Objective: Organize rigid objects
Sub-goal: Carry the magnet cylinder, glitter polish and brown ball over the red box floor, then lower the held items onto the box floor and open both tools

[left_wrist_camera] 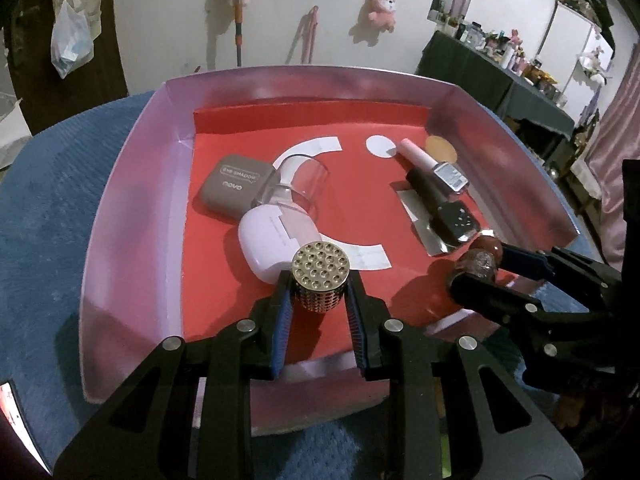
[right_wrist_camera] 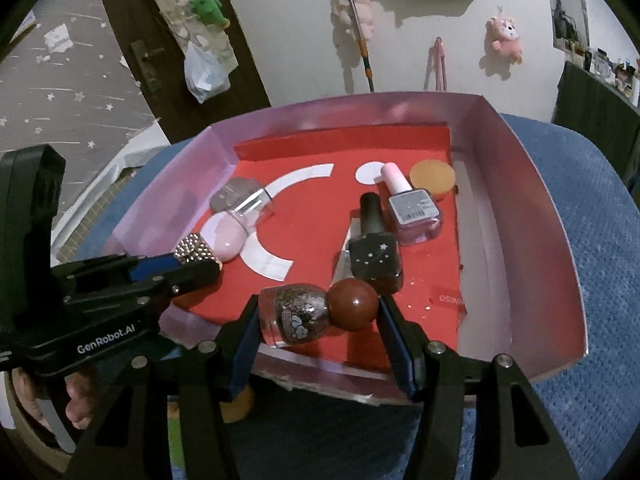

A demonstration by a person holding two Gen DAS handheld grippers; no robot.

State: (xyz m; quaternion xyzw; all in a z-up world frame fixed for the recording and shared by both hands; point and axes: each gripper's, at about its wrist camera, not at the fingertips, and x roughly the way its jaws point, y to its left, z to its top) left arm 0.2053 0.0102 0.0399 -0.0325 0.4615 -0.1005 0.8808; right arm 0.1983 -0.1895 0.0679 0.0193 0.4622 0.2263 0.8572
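Red card lines the floor of the pink tray we hold both claws over. Our left claw is clamped on a studded metal cylinder, standing on end between the pads, above the near left part of the tray. Our right claw is clamped on a glitter polish bottle, whose long axis lies crosswise between the pads, its round brown cap toward the right pad. Ahead of that claw lie a dark bottle and a pink bottle (both caps pointing away), so we judge the held bottle would need turning to lie alongside them.
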